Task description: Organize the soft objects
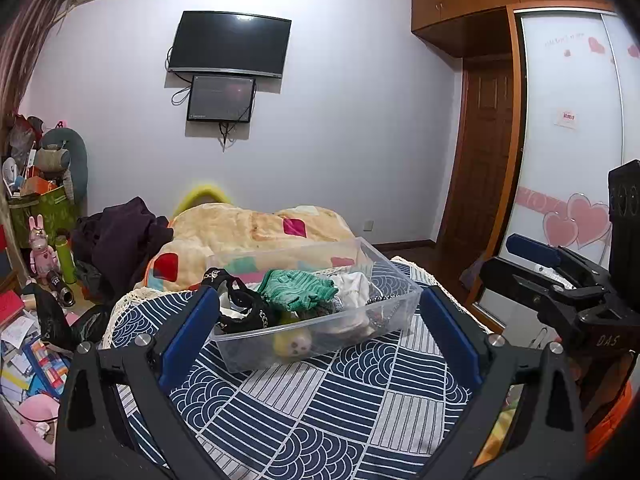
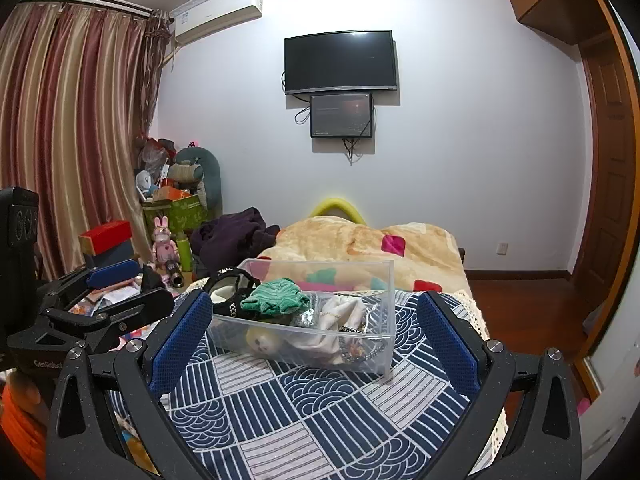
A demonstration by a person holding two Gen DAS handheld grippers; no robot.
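Soft things already fill the clear plastic bin (image 1: 316, 312) that sits on the bed's navy-and-white patterned cover (image 1: 320, 412): a green knitted piece (image 1: 298, 290) heaped on top, a black strappy item (image 1: 240, 308) hanging over the near-left rim, white cloth (image 1: 352, 288) toward the right, and a small yellow toy (image 1: 294, 344) pressed against the front wall. Both grippers hover short of the bin, empty. The left gripper (image 1: 316, 320) has its blue-padded fingers spread wide, framing the bin without touching it; the right gripper (image 2: 316, 328) is equally spread and holds nothing.

Judging from this, the risks lie in the pile itself. The black strappy item drapes over the rim, so a grab at the green knit could snag its straps and drag both out onto the cover. The bin looks light and rests on soft bedding, so a push from either finger would likely slide or tip it rather than seat a grasp. Chains or beads near the right wall (image 2: 360, 344) could tangle in a pad. With the two grippers close side by side, reaching in together risks a collision.
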